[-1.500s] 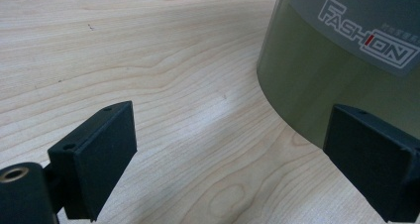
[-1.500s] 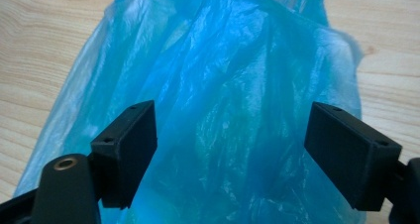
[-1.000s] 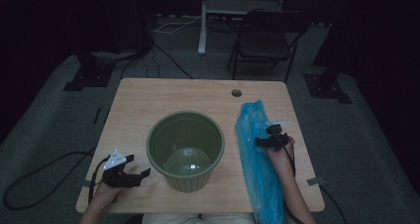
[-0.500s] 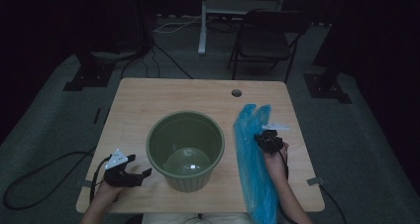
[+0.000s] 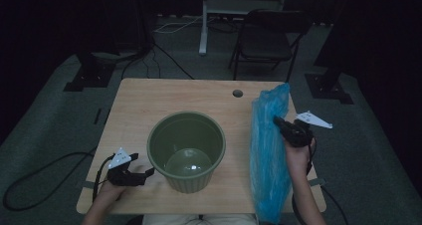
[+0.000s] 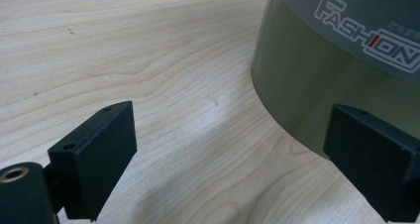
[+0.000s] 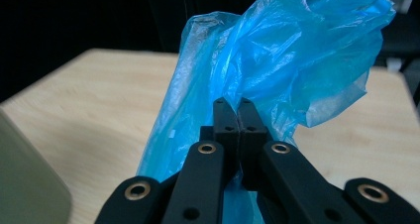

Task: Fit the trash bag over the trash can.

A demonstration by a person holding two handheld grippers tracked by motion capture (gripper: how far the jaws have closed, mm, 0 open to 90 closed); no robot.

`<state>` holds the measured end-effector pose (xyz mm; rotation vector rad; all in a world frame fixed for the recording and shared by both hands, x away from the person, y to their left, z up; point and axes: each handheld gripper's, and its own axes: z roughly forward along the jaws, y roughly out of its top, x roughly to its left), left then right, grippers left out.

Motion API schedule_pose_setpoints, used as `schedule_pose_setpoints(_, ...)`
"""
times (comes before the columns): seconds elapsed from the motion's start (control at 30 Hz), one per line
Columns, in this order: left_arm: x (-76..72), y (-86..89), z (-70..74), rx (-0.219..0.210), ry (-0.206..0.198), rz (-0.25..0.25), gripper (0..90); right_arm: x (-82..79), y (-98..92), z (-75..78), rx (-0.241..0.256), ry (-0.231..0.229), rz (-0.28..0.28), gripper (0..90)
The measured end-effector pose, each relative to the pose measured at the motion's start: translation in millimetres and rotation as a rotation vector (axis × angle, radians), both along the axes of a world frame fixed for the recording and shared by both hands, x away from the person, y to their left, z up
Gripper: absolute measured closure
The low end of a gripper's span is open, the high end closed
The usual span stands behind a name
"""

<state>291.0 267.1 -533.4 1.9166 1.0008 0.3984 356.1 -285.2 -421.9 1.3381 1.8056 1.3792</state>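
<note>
A green plastic bin (image 5: 186,151) stands upright in the middle of the wooden table (image 5: 149,100), and its side bears the word FASHION (image 6: 346,70). A long blue plastic bag (image 5: 268,150) hangs at the right, lifted off the table. My right gripper (image 5: 276,121) is shut on the bag (image 7: 277,70) near its upper end (image 7: 239,116). My left gripper (image 5: 148,173) rests low on the table at the bin's left side. It is open (image 6: 233,144), with the bin wall next to one jaw and bare wood between the two.
A round cable hole (image 5: 237,93) sits near the table's far edge. Behind the table stand a folding chair (image 5: 266,41), a white stand (image 5: 219,11) and cables (image 5: 159,56) on the grey floor. Cables (image 5: 45,170) also trail left of the table.
My right gripper has drawn the blue bag up and away from me; the bag now stands taller and more stretched. My left gripper has stayed by the bin.
</note>
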Motion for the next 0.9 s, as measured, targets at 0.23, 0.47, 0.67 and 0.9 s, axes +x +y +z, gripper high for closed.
schedule_pose_setpoints(0.23, 10.9, -3.5, 4.0, -0.041, -0.022, -0.017, 6.9, -15.6, -3.0, 51.5, 0.046, -0.105, 0.005, 90.0)
schedule_pose_setpoints(0.47, 20.8, -15.6, 3.4, -0.010, -0.025, -0.042, 6.9, -22.8, -0.8, 80.3, 0.115, -0.176, 0.025, 90.0)
schedule_pose_setpoints(0.67, 24.9, -23.9, 3.6, -0.011, -0.021, -0.059, 6.8, -36.1, 4.3, 114.5, 0.171, -0.263, 0.062, 90.0)
schedule_pose_setpoints(0.9, 30.9, -37.6, 3.1, 0.000, -0.014, -0.083, 6.8, -52.4, 13.2, 173.0, 0.285, -0.416, 0.148, 90.0)
